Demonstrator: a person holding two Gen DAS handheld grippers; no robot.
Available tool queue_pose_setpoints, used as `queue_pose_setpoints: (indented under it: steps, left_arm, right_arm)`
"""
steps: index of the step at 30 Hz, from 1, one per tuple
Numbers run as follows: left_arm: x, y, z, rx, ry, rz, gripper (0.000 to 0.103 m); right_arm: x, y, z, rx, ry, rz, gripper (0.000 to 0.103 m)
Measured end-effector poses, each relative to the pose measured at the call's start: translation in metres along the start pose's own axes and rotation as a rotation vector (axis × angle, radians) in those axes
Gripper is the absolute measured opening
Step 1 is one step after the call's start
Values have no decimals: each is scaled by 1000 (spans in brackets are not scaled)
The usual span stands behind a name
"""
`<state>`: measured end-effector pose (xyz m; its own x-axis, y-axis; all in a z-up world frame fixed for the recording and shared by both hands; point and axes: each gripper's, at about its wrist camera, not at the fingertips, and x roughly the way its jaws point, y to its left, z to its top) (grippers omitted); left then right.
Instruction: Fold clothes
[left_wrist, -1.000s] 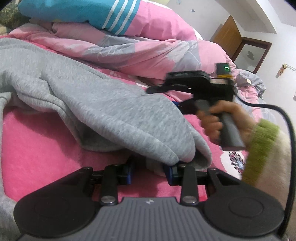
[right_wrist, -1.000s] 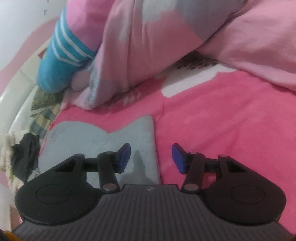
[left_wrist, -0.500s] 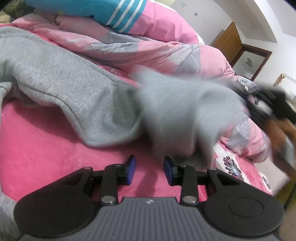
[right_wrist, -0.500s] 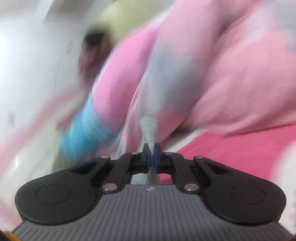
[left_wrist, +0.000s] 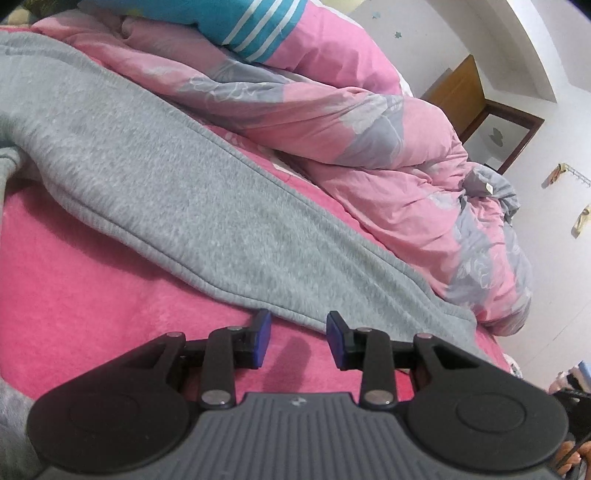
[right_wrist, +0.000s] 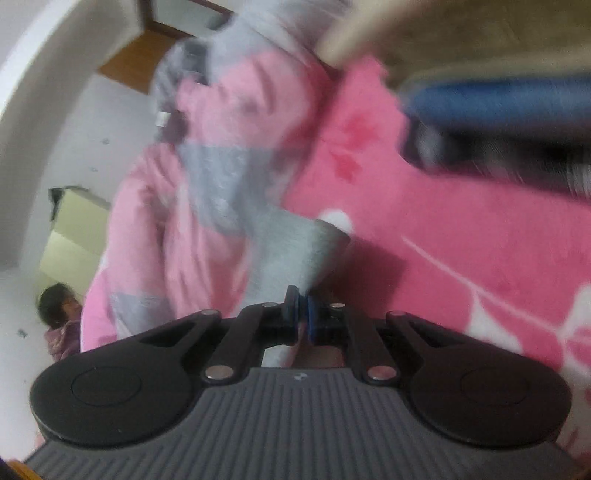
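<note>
- Left wrist view: my left gripper (left_wrist: 298, 338) has its fingers parted and nothing between them, tips just short of the hem of the grey garment (left_wrist: 207, 206). The garment lies stretched in a long band across the pink bed sheet (left_wrist: 92, 295), beside the heaped duvet (left_wrist: 388, 147). Risk: unpinned, this edge could slide or bunch if the far end is tugged.
- Right wrist view, blurred: right gripper (right_wrist: 300, 314) pinched tight on a small grey tip (right_wrist: 295, 251) of the garment. Such a thin bite may slip out.
</note>
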<state>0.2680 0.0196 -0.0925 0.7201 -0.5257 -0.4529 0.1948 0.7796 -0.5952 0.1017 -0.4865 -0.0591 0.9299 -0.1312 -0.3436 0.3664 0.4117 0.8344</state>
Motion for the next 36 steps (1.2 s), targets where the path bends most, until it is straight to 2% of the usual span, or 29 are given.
queue_pose_setpoints:
  steps: [4, 6, 8, 9, 11, 14, 19, 22, 25, 27, 30, 32, 34, 36]
  left_arm:
    - [1, 0, -1, -1, -1, 1, 35]
    - [1, 0, -1, 0, 0, 1, 35]
    - [1, -1, -1, 0, 0, 1, 35]
    - [1, -1, -1, 2, 1, 3, 35]
    - [1, -2, -1, 7, 2, 8, 35]
    - [-1, -8, 0, 32, 0, 21, 35]
    - [-9, -48, 12, 184, -10, 92, 37]
    - [8, -67, 20, 252, 22, 134, 38]
    - [19, -65, 21, 252, 27, 154, 38]
    - [23, -60, 19, 244, 26, 160, 36]
    - [29, -53, 17, 231, 24, 168, 40]
    - [33, -48, 16, 223, 22, 173, 40]
    - [37, -44, 14, 214, 21, 178, 40]
    - [42, -39, 13, 206, 20, 184, 40]
  right_arm:
    - [5, 11, 8, -134, 31, -17, 5]
    - [12, 6, 15, -188, 47, -94, 11]
    - [11, -1, 24, -190, 42, -168, 14]
    - [7, -1, 28, -191, 22, -179, 15]
    - [2, 6, 34, -250, -17, -185, 18]
    - [21, 29, 46, -362, 19, -137, 27]
    - [107, 68, 52, -539, 185, -12, 50]
    - [161, 75, 55, -627, 254, -66, 53]
    - [208, 77, 59, -678, 299, -111, 55]
    - [223, 71, 59, -664, 316, -98, 55]
    - [234, 68, 50, -685, 352, -81, 53]
    - [237, 71, 39, -747, 375, -90, 34]
    - [234, 77, 31, -797, 372, -80, 10]
    - [228, 87, 26, -839, 333, -69, 7]
